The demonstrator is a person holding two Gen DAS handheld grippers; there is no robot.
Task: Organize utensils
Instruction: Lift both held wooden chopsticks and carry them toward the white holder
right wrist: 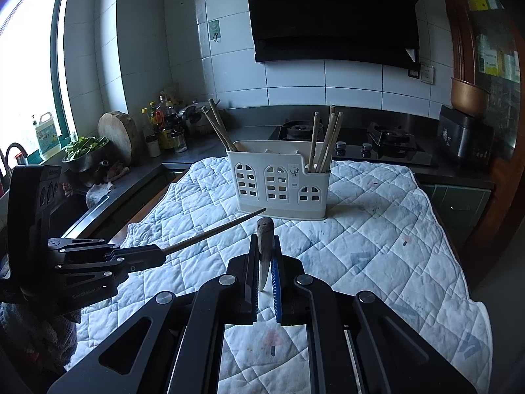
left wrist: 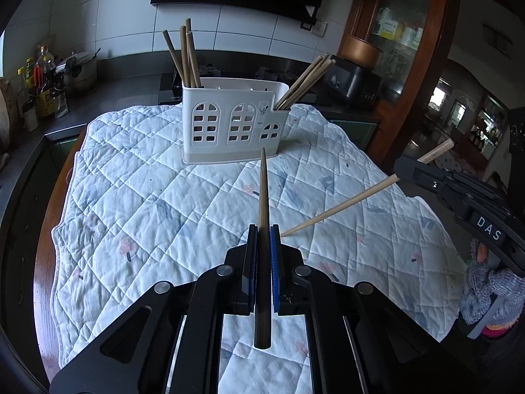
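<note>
A white utensil holder (left wrist: 229, 124) with arched window cut-outs stands upright on the quilted cloth (left wrist: 147, 203); it also shows in the right wrist view (right wrist: 279, 180). Wooden chopsticks lean in its left end (left wrist: 187, 55) and right end (left wrist: 305, 82). My left gripper (left wrist: 263, 229) is shut on a chopstick (left wrist: 263, 190) that points toward the holder. My right gripper (right wrist: 265, 239) is shut on another chopstick (right wrist: 265, 229); in the left wrist view this chopstick (left wrist: 344, 207) slants down toward the left gripper's tip.
The cloth covers a wooden table. Behind it run a dark counter with a gas hob (right wrist: 377, 141), bottles (right wrist: 164, 121), a cutting board (right wrist: 118, 134) and a bowl of greens (right wrist: 85, 147). A rice cooker (right wrist: 466, 138) stands at the right.
</note>
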